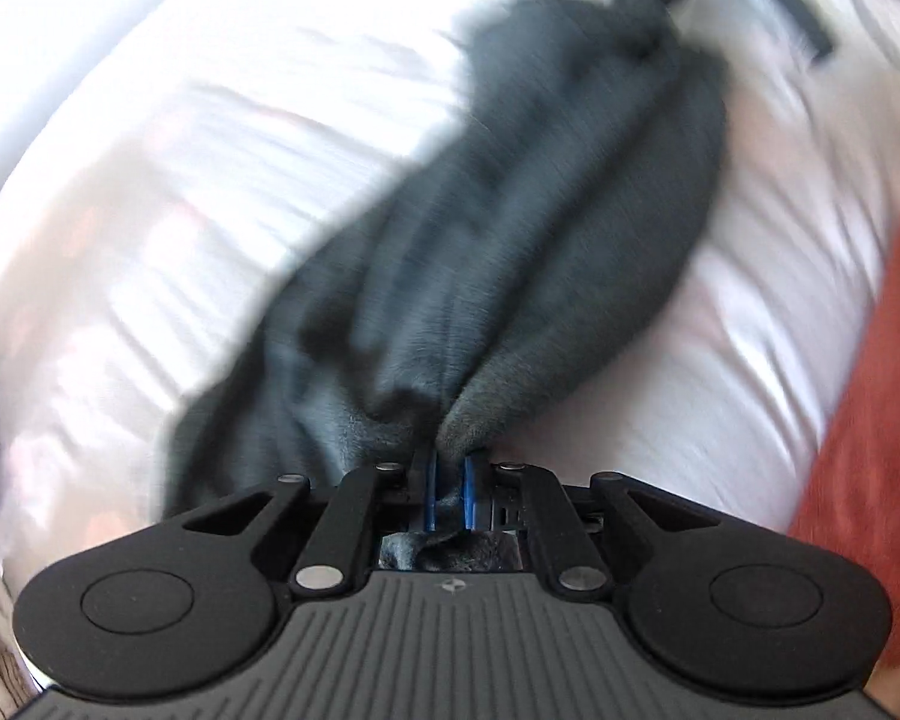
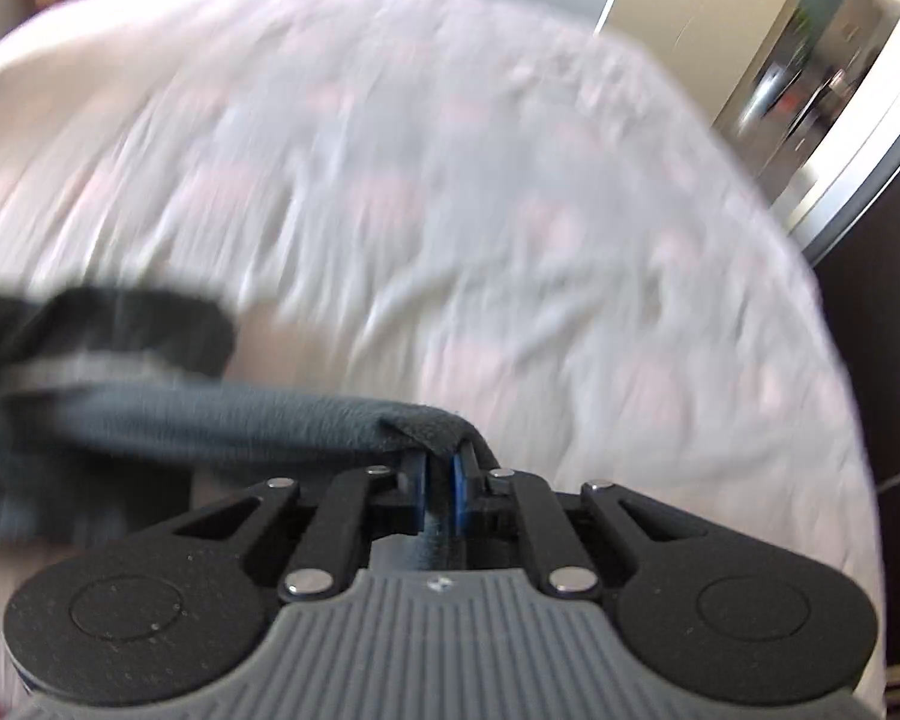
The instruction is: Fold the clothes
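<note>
Covering nearly everything in both views is the bed (image 2: 450,180), with a rumpled white sheet that has faint pink patches. Along the right edge of the left wrist view sits a rust-red cloth (image 1: 870,390). Next biggest is the dark grey garment (image 1: 540,240), bunched into a long twisted rope and stretched over the sheet between both claws. It fans out ahead of the left claw (image 1: 449,483), whose blue pads are pressed together on a gathered end of it. The right claw (image 2: 441,480) is pinching the other end too, with the fabric trailing off to its left, pretty blurry there.
</note>
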### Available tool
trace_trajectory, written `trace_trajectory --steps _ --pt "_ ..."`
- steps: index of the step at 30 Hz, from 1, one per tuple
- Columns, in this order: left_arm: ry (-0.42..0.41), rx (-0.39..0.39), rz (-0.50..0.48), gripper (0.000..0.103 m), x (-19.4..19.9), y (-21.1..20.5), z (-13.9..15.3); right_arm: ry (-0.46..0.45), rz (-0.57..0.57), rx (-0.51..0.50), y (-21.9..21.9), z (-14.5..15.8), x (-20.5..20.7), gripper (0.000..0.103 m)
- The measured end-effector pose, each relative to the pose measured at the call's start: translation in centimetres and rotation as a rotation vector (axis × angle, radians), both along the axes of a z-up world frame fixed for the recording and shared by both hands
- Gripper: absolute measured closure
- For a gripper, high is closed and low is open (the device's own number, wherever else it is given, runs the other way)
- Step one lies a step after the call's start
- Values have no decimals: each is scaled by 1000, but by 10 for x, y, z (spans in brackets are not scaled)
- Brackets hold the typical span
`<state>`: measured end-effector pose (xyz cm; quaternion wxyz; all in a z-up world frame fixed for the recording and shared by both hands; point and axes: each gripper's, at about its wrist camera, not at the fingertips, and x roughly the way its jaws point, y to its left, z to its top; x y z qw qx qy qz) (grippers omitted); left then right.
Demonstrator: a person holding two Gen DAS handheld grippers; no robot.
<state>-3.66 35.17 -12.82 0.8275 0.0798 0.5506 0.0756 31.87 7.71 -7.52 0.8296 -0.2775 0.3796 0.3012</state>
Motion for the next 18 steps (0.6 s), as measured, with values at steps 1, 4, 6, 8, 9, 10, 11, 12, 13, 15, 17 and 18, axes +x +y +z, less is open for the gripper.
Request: trace_trajectory --steps 1,4,6,8,9,10,11,12,13,15,17,18 --pt "-41 -2 34 94 0 11 13 -32 2 3 10 3 5 93" --pt "-140 28 123 94 2 44 47 -69 10 -2 41 3 15 90" --pt "-172 38 167 94 5 64 58 -79 22 14 55 3 16 74" --pt "-199 50 204 94 11 83 67 -95 50 64 62 6 8 45" --pt "-209 59 220 94 14 91 69 -91 69 91 65 7 1 42" --pt "-220 62 232 94 18 97 71 -74 88 114 67 8 -6 42" --pt "-231 60 242 94 24 102 74 -51 107 135 68 8 -15 42" --pt "-246 49 253 94 27 106 77 -13 124 154 68 6 -24 42" --pt "-262 34 265 94 30 109 78 40 140 172 68 4 -34 39" --pt "-286 8 281 94 37 109 78 161 175 202 66 -3 -53 29" --pt "-303 1 282 95 45 106 83 357 226 194 68 -21 -71 18" --pt "-313 -4 285 95 48 105 86 428 243 178 70 -31 -80 17"
